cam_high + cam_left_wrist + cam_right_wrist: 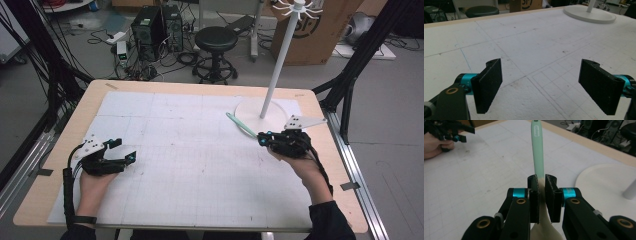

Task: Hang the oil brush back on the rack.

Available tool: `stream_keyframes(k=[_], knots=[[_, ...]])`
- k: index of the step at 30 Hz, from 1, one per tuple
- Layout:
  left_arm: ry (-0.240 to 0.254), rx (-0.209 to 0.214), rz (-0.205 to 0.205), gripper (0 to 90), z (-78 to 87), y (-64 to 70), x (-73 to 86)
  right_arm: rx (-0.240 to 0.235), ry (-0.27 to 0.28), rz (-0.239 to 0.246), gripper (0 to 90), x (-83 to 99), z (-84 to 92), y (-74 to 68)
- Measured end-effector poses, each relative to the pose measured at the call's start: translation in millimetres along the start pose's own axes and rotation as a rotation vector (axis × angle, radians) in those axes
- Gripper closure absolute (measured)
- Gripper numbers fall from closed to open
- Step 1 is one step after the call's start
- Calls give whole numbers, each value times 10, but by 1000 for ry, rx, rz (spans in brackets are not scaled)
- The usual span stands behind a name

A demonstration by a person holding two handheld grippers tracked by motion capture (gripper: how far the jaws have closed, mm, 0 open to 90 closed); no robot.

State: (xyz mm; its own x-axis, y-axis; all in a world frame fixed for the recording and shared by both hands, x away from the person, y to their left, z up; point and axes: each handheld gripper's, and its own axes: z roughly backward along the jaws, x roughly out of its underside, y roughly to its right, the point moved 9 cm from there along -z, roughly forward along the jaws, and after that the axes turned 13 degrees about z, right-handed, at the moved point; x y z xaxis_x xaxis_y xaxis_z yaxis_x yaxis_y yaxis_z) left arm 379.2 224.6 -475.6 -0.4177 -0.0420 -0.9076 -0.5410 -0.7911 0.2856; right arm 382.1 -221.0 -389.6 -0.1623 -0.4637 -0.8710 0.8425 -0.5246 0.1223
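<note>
A spatula with a mint-green handle (537,145) and a cream blade sticks out from between the pads of my right gripper (542,195), which is shut on its neck. From above, the green handle (241,125) points up-left from the right gripper (263,138), beside the round base (260,107) of a white rack stand. Its pole (281,55) rises to hooks at the top. My left gripper (125,150) rests at the table's left, jaws wide open with nothing between them; its pads (487,83) frame bare white mat.
A white gridded mat (190,150) covers the wooden table (75,120). The stand's base (590,13) lies far ahead of the left gripper. Behind the table stand a black stool (216,42), computer cases (155,27) and a cardboard box (320,30).
</note>
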Motion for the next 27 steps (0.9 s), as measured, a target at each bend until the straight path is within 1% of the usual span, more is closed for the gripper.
stream_keyframes(k=[2, 3, 6, 8, 11, 12, 16, 17, 18, 19, 20, 21, 22, 23, 24, 27], knots=[[0, -2, 0, 198, 0, 0, 1, 19, 5, 2, 832, -67, 94, 56], [0, -2, -1, 198, 0, 0, 0, 27, 5, -7, 832, -100, 143, 79], [0, -2, 0, 198, -3, 2, 1, 60, 18, -12, 832, -204, 293, 166], [-2, -1, 0, 199, -2, -2, 0, 96, 35, -18, 832, -318, 457, 251], [-1, 1, 2, 198, -1, -1, 0, 127, 51, -25, 832, -436, 622, 335], [-1, 0, 1, 198, -2, 0, 0, 127, 51, -25, 832, -436, 622, 335], [0, -2, -4, 199, -3, 2, 1, 170, 66, -34, 832, -571, 825, 438], [0, -3, -8, 199, -3, -1, 0, 190, 71, -37, 832, -626, 918, 483], [-1, -2, -5, 199, -3, 2, 1, 199, 73, -40, 832, -652, 962, 505], [0, -2, -3, 199, -4, 4, 1, 199, 73, -40, 832, -652, 962, 505], [-1, -3, -3, 199, -4, 3, 2, 220, 76, -45, 832, -703, 1052, 550], [-1, -2, -4, 199, -5, 2, 1, 228, 82, -45, 832, -729, 1095, 575], [-1, -3, -5, 199, -5, 1, 0, 228, 82, -45, 832, -729, 1095, 575], [-2, -2, -2, 199, -4, 4, 3, 244, 90, -52, 832, -783, 1182, 618], [-2, -2, -4, 199, -4, 3, 2, 244, 90, -52, 832, -783, 1182, 618], [-2, -4, -5, 200, -4, 3, 2, 275, 100, -52, 832, -858, 1305, 690]])
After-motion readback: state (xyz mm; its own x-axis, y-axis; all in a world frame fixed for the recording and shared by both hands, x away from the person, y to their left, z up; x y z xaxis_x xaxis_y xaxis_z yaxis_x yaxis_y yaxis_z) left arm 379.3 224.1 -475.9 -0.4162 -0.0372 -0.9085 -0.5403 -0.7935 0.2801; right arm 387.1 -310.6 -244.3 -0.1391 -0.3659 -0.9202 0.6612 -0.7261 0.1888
